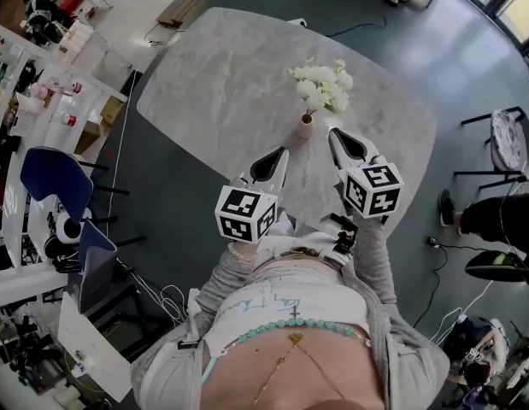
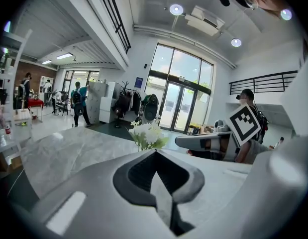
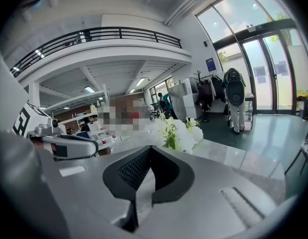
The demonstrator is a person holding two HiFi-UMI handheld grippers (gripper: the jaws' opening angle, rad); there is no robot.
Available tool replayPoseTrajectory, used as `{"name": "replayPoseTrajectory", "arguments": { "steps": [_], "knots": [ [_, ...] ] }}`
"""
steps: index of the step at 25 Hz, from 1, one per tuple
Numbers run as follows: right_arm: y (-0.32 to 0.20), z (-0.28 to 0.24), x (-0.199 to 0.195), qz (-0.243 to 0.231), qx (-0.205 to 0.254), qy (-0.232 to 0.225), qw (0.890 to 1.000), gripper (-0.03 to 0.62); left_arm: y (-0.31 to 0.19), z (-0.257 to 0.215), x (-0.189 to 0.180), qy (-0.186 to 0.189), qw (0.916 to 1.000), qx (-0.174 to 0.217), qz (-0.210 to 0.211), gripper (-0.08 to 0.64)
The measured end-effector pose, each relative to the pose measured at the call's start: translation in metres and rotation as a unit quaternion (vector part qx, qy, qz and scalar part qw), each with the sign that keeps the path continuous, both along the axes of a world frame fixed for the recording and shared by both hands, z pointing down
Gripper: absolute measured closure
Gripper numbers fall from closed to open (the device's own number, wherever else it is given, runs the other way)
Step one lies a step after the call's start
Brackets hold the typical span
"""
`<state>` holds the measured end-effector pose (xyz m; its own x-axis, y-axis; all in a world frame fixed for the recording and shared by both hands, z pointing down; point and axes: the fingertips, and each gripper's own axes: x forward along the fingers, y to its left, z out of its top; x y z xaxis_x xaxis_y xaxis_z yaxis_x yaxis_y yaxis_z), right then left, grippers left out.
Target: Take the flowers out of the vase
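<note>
White flowers [image 1: 324,86] stand upright in a small pink vase [image 1: 306,127] near the middle of a grey marble table [image 1: 213,84]. My left gripper [image 1: 283,150] is shut and empty, its tips a little short of the vase and to its left. My right gripper [image 1: 333,132] is also shut and empty, just right of the vase. In the left gripper view the flowers [image 2: 149,135] rise beyond the closed tips of the left gripper [image 2: 154,152]. In the right gripper view the flowers [image 3: 181,133] show just past the closed right gripper [image 3: 150,147]. The vase is hidden in both gripper views.
A blue chair [image 1: 55,182] and cluttered white shelves [image 1: 25,101] stand at the left of the table. At the right are a round-seated chair [image 1: 508,139] and a person's leg [image 1: 490,216]. Cables lie on the dark floor [image 1: 443,280].
</note>
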<state>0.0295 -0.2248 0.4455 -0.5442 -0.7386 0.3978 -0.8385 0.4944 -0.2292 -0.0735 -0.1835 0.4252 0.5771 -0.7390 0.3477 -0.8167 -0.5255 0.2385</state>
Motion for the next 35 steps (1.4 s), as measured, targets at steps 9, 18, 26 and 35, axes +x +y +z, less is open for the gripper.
{"name": "replayPoseTrajectory", "arguments": {
  "steps": [9, 18, 26, 35],
  "knots": [
    [-0.016, 0.025, 0.012, -0.031, -0.009, 0.018, 0.999, 0.565, -0.001, 0.012, -0.002, -0.010, 0.9992, -0.008, -0.039, 0.558],
    [-0.039, 0.046, 0.010, -0.013, -0.023, 0.030, 0.999, 0.565, -0.020, 0.017, -0.004, -0.011, 0.9998, -0.014, -0.009, 0.558],
    [-0.055, 0.066, 0.001, 0.014, -0.044, 0.032, 0.998, 0.565, -0.039, 0.020, -0.010, -0.013, 0.9993, -0.017, 0.029, 0.558],
    [-0.062, 0.092, -0.002, 0.029, -0.073, 0.036, 0.996, 0.565, -0.045, 0.030, -0.020, -0.012, 0.9988, -0.031, 0.036, 0.558]
  ]
}}
